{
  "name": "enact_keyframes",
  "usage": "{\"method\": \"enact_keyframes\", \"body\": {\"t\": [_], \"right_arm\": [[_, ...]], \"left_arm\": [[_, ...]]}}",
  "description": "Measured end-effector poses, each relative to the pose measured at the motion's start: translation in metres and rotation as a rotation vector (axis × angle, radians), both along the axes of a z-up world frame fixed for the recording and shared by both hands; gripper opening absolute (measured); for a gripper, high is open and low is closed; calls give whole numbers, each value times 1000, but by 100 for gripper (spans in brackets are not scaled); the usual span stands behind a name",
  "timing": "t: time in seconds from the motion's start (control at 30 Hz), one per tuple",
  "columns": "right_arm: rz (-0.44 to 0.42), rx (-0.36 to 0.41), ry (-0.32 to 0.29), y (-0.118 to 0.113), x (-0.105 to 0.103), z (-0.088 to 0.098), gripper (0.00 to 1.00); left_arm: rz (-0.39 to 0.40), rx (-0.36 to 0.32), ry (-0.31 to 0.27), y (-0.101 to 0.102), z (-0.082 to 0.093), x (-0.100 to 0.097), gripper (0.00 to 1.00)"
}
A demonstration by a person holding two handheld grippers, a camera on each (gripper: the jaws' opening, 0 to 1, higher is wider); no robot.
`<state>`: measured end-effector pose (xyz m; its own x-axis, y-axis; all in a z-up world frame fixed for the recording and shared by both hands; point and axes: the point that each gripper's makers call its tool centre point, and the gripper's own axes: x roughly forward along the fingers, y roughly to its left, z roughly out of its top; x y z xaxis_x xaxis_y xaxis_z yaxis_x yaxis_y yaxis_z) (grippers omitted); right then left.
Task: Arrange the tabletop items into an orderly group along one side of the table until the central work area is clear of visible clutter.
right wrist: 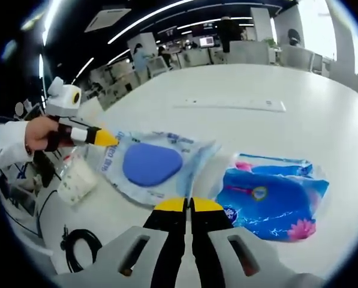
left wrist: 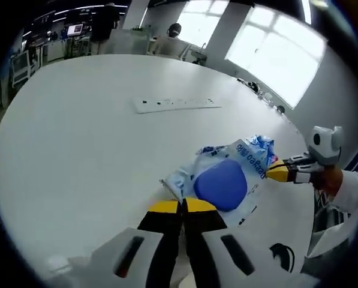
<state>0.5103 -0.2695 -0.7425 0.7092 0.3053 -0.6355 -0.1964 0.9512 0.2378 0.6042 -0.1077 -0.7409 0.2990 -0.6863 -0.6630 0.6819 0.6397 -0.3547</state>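
On the white surface [left wrist: 77, 150] a clear packet with a blue pad [left wrist: 222, 180] inside lies near the right edge, and both claws hold it. In the left gripper view the left claw [left wrist: 181, 206] has its yellow tips pressed together on the near edge of the packet, and the right claw [left wrist: 279, 173] comes in from the right, held by a hand [left wrist: 328, 179] in a white sleeve, its tip closed on the far printed end of the packet. Farther away, toward the middle of the surface, lies a long white power strip [left wrist: 176, 104]. In the right gripper view the same packet [right wrist: 152, 165] lies at the left part of the surface, and the right claw [right wrist: 188, 205] is closed on its edge. Just to the right of the packet lies a blue pack of tissues with a pink flower [right wrist: 274, 195], close beside it; I cannot tell if they touch. At the left edge stands a white cup [right wrist: 77, 178], and a black cable [right wrist: 80, 246] lies below it.
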Motion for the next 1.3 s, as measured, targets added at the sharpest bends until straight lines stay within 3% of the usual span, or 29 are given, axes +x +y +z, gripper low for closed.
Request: {"method": "enact_keyframes", "body": {"t": [0.47, 0.73, 1.3], "right_arm": [[4, -11, -6, 0, 0, 1, 0], [4, -9, -7, 0, -2, 2, 1], [-17, -4, -25, -2, -11, 12, 8]], "left_arm": [[3, 17, -2, 6, -11, 3, 3], [38, 13, -4, 10, -13, 6, 10], [63, -9, -5, 15, -3, 5, 21]]}}
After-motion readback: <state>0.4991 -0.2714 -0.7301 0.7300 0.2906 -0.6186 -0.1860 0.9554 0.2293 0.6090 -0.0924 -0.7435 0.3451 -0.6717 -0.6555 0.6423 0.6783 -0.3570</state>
